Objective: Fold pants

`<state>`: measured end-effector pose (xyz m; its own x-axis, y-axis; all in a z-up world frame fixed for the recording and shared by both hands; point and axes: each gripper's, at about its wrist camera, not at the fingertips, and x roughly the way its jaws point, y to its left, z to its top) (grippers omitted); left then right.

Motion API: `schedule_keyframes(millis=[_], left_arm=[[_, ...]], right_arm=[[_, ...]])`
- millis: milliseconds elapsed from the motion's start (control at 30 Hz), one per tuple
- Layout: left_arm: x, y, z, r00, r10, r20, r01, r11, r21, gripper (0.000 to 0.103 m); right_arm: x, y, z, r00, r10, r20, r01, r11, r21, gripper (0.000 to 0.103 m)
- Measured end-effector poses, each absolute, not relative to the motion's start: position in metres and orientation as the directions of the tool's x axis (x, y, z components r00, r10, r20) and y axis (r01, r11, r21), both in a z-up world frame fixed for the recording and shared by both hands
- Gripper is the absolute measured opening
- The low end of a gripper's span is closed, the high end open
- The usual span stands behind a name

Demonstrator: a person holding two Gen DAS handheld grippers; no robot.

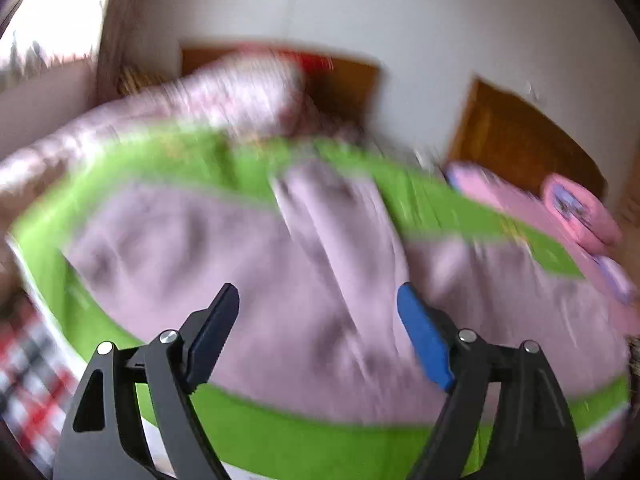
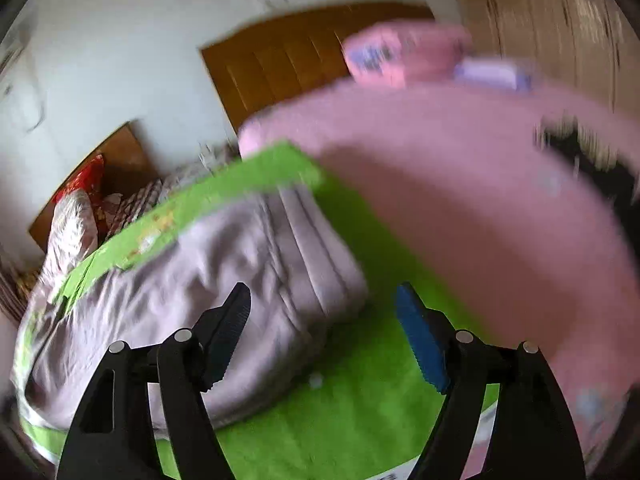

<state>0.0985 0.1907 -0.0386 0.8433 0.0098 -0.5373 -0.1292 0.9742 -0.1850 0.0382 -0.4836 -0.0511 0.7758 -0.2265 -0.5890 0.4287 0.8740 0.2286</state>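
Note:
Mauve-grey pants (image 1: 256, 264) lie rumpled on a green mat (image 1: 280, 440) on a bed. Both views are blurred. My left gripper (image 1: 318, 312) is open and empty, held above the middle of the pants. In the right wrist view the pants (image 2: 224, 280) lie folded over at the left, with a ribbed band facing the far right. My right gripper (image 2: 322, 312) is open and empty, above the pants' right edge and the green mat (image 2: 352, 408).
A pink bedsheet (image 2: 460, 200) spreads to the right of the mat. Pink pillows (image 1: 576, 216) lie at the far right by a wooden headboard (image 1: 520, 140). A patterned quilt (image 1: 224, 92) is heaped at the back. A checked cloth (image 1: 28, 364) is at the left.

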Motion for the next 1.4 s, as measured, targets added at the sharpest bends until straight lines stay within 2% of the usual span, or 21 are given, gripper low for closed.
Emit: schedule_keyframes(millis=[67, 133, 167, 267, 300, 400, 500, 567, 600, 667, 733, 800, 833, 933, 967, 1000, 1067, 1167, 1267, 1333, 1400], left_arm=[[0.113, 0.179, -0.008, 0.868, -0.100, -0.486, -0.012, 0.975, -0.222, 0.081], [0.154, 0.131, 0.016, 0.797, -0.326, -0.508, 0.238, 0.943, -0.233, 0.090], [0.169, 0.110, 0.017, 0.751, -0.393, -0.530, 0.316, 0.919, -0.235, 0.091], [0.243, 0.026, -0.011, 0.483, -0.625, -0.613, 0.520, 0.768, -0.373, 0.091], [0.259, 0.008, -0.024, 0.416, -0.642, -0.644, 0.529, 0.747, -0.403, 0.091], [0.304, -0.036, -0.068, 0.318, -0.593, -0.740, 0.543, 0.754, -0.371, 0.090], [0.329, -0.032, -0.103, 0.352, -0.517, -0.780, 0.522, 0.800, -0.295, 0.087], [0.330, -0.016, -0.107, 0.359, -0.592, -0.722, 0.548, 0.759, -0.350, 0.084], [0.331, -0.007, -0.107, 0.362, -0.610, -0.705, 0.535, 0.755, -0.378, 0.076], [0.334, 0.003, -0.110, 0.368, -0.628, -0.686, 0.505, 0.754, -0.419, 0.067], [0.336, 0.011, -0.112, 0.377, -0.639, -0.670, 0.491, 0.752, -0.440, 0.067], [0.334, 0.006, -0.110, 0.394, -0.624, -0.675, 0.489, 0.764, -0.420, 0.067], [0.334, 0.003, -0.112, 0.403, -0.611, -0.681, 0.491, 0.773, -0.402, 0.067], [0.327, -0.007, -0.107, 0.414, -0.586, -0.697, 0.508, 0.784, -0.358, 0.071], [0.327, -0.008, -0.108, 0.413, -0.587, -0.697, 0.509, 0.783, -0.358, 0.071], [0.327, -0.008, -0.108, 0.411, -0.591, -0.694, 0.510, 0.781, -0.362, 0.072], [0.328, -0.009, -0.107, 0.409, -0.596, -0.691, 0.513, 0.776, -0.366, 0.075], [0.325, -0.011, -0.104, 0.408, -0.605, -0.684, 0.530, 0.767, -0.362, 0.081], [0.303, 0.000, -0.086, 0.537, -0.495, -0.683, 0.442, 0.855, -0.272, 0.084], [0.272, 0.026, -0.059, 0.593, -0.550, -0.589, 0.454, 0.832, -0.320, 0.086], [0.231, 0.072, -0.032, 0.689, -0.556, -0.465, 0.435, 0.830, -0.348, 0.101]], right_arm=[[0.052, -0.467, -0.026, 0.794, -0.262, -0.548, 0.391, 0.911, 0.131, 0.075], [0.086, -0.440, -0.007, 0.827, -0.198, -0.525, 0.264, 0.963, 0.052, 0.078], [0.107, -0.426, -0.005, 0.825, -0.151, -0.544, 0.196, 0.980, 0.026, 0.083], [0.180, -0.392, -0.022, 0.766, -0.037, -0.641, 0.027, 0.999, -0.025, 0.083], [0.200, -0.388, -0.031, 0.739, -0.011, -0.673, 0.006, 1.000, -0.009, 0.083], [0.251, -0.397, -0.066, 0.630, 0.083, -0.772, 0.017, 0.992, 0.121, 0.083], [0.273, -0.409, -0.096, 0.531, 0.044, -0.846, 0.048, 0.996, 0.081, 0.079], [0.274, -0.418, -0.105, 0.532, 0.090, -0.842, 0.031, 0.992, 0.126, 0.079], [0.271, -0.423, -0.103, 0.546, 0.121, -0.829, 0.032, 0.986, 0.165, 0.079], [0.266, -0.426, -0.100, 0.566, 0.143, -0.812, 0.039, 0.979, 0.199, 0.076], [0.263, -0.419, -0.091, 0.581, 0.097, -0.808, 0.066, 0.984, 0.166, 0.075], [0.257, -0.402, -0.075, 0.616, 0.013, -0.787, 0.056, 0.997, 0.061, 0.087], [0.258, -0.391, -0.072, 0.633, 0.008, -0.774, 0.022, 0.999, 0.029, 0.088], [0.272, -0.378, -0.097, 0.553, -0.062, -0.831, -0.008, 0.997, -0.080, 0.088], [0.270, -0.388, -0.108, 0.552, -0.050, -0.832, -0.005, 0.998, -0.063, 0.089], [0.269, -0.404, -0.111, 0.555, 0.042, -0.831, 0.011, 0.998, 0.057, 0.089], [0.264, -0.419, -0.106, 0.575, 0.116, -0.810, 0.022, 0.987, 0.157, 0.087], [0.266, -0.400, -0.101, 0.550, 0.019, -0.835, 0.024, 0.999, 0.038, 0.087], [0.258, -0.376, -0.080, 0.595, -0.081, -0.800, 0.066, 0.996, -0.052, 0.087], [0.251, -0.357, -0.057, 0.668, -0.049, -0.743, 0.048, 0.999, -0.022, 0.088], [0.249, -0.322, -0.031, 0.730, 0.058, -0.681, -0.043, 0.998, 0.039, 0.088]])
